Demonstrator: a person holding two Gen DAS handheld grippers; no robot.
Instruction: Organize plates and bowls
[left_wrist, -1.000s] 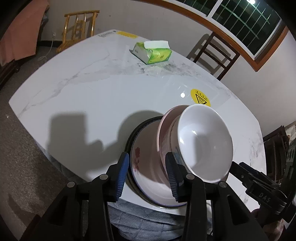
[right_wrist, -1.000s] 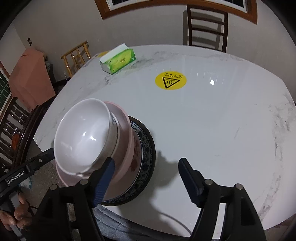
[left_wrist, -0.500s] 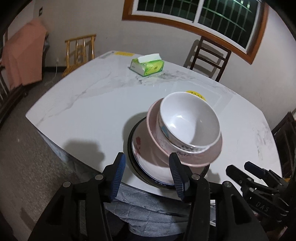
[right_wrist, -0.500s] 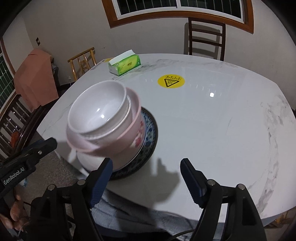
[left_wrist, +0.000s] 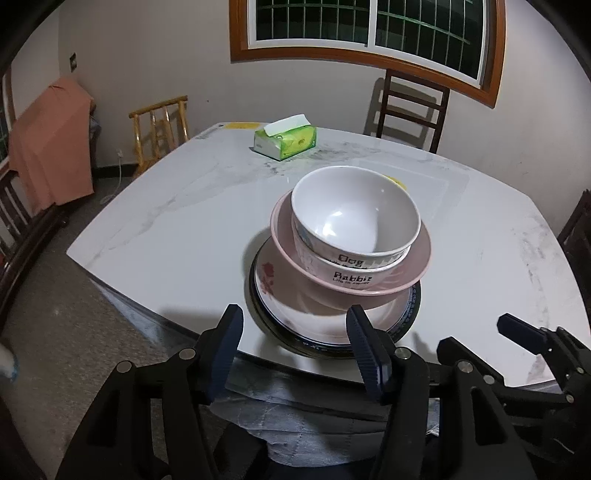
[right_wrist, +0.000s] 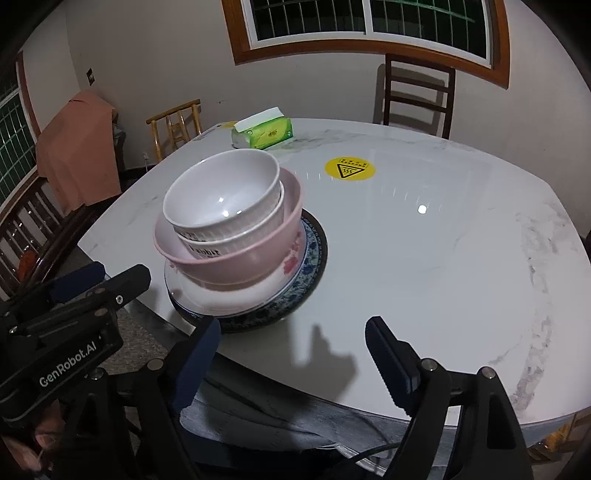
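Note:
A stack stands near the front edge of the marble table (left_wrist: 155, 206): two nested white bowls (left_wrist: 354, 218) inside a pink bowl (left_wrist: 413, 269), on a white flowered plate (left_wrist: 273, 291), on a blue patterned plate (right_wrist: 314, 251). The stack also shows in the right wrist view (right_wrist: 225, 206). My left gripper (left_wrist: 295, 343) is open and empty, just in front of and below the stack. My right gripper (right_wrist: 291, 354) is open and empty over the table's front edge, right of the stack. Each gripper shows in the other's view.
A green tissue box (left_wrist: 285, 139) lies at the table's far side. A round yellow warning sticker (right_wrist: 350, 169) is on the table behind the stack. A dark chair (left_wrist: 410, 107) and a wooden chair (left_wrist: 162, 129) stand beyond the table.
Both grippers have pulled back and lowered away from the stack, so the views now look more level across the table. The stack has stayed in place.

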